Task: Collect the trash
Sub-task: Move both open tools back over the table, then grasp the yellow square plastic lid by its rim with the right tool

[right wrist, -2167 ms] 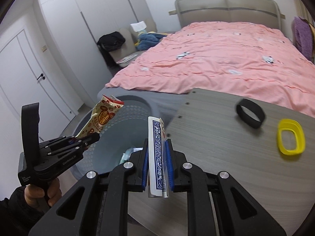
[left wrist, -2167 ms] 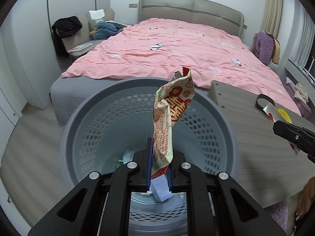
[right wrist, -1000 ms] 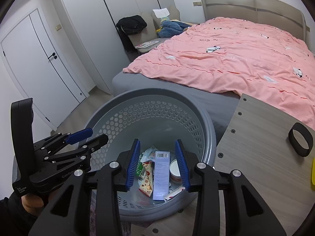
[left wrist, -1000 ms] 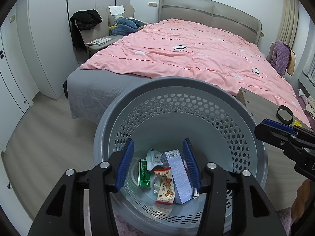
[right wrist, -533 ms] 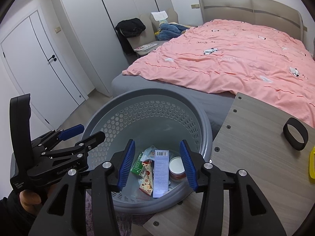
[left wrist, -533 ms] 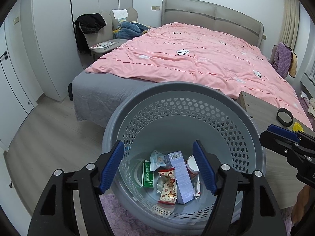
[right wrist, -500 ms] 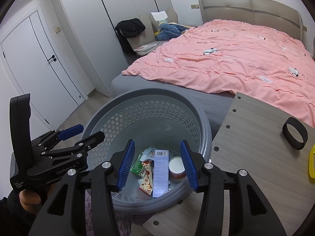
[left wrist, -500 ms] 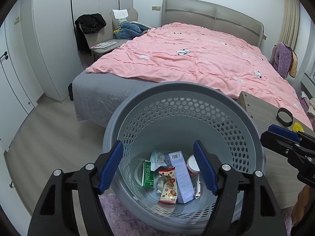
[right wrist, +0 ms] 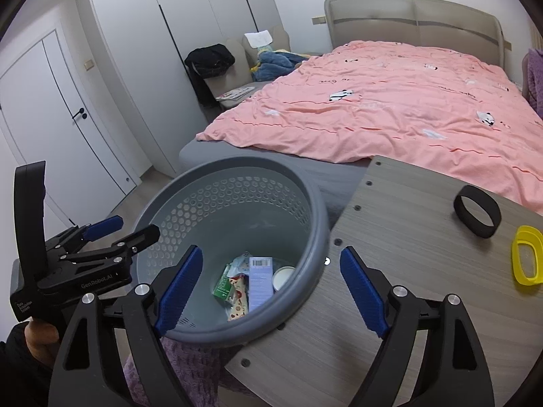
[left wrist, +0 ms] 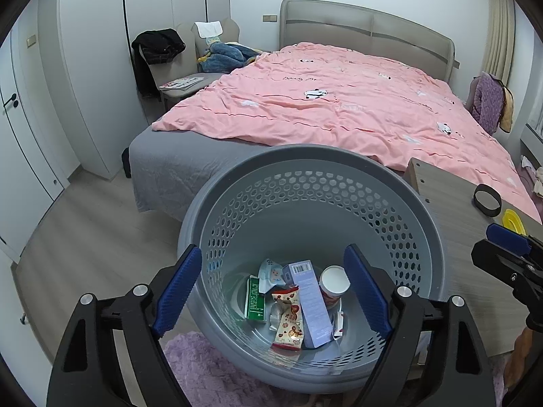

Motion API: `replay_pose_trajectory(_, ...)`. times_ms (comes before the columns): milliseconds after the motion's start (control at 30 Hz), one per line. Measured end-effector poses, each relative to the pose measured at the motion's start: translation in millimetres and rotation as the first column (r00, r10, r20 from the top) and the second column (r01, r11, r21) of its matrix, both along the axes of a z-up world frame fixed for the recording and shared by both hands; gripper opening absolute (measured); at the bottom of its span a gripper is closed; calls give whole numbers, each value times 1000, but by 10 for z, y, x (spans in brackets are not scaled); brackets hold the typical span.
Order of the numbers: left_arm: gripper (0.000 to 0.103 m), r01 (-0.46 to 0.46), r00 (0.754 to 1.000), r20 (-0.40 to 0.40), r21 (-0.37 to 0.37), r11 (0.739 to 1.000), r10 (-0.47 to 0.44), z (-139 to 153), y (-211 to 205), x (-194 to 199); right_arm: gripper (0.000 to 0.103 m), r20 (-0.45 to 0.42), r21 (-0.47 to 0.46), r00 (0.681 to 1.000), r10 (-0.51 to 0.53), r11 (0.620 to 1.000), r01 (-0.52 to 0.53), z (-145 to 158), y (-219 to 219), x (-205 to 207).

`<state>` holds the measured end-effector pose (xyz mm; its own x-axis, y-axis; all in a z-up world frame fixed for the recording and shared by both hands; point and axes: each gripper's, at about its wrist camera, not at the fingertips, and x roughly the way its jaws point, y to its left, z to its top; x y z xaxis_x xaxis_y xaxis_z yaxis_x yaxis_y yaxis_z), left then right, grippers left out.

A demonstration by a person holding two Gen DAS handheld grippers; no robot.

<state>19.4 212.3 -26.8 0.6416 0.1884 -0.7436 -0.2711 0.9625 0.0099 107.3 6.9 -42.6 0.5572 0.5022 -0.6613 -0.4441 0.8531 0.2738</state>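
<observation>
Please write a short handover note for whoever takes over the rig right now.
Left tongs: jaws opening, empty, above the grey basket.
Right tongs: jaws opening, empty, over the basket rim and table edge.
Done: snack wrapper, lavender box, green box and cup lie in the basket.
Left: black ring and yellow ring remain on the table, if they count as trash.

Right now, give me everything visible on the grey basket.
The grey basket is round, plastic-looking, with a smooth thick rim, hexagon-perforated walls and a solid base. It stands upright on the floor between the bed and the wooden table, partly over a purple rug. Inside lie a green box, a snack wrapper, a pale lavender box and a cup.
</observation>
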Motion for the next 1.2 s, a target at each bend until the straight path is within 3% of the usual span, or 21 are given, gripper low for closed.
replay_pose_trajectory(400,82,113,993,-17,4,994,-113,13,-600,142,85,0,-47,987,-164,985,163,-77,-796,-154)
replay_pose_trajectory(800,82,257,966,-42,-5,967,-257,21,-1405,456,86,-12,-109,912,-410,907,406,-248,-1985,-102)
replay_pose_trajectory(967,82,279,959,-55,-11,960,-280,13,-1615,577,86,-40,-129,894,-446,890,438,-361,-2242,87)
replay_pose_trajectory(1200,82,306,950,-71,-6,952,-305,-25,-1864,750,86,-51,-165,902,-429,894,416,-429,-2291,389)
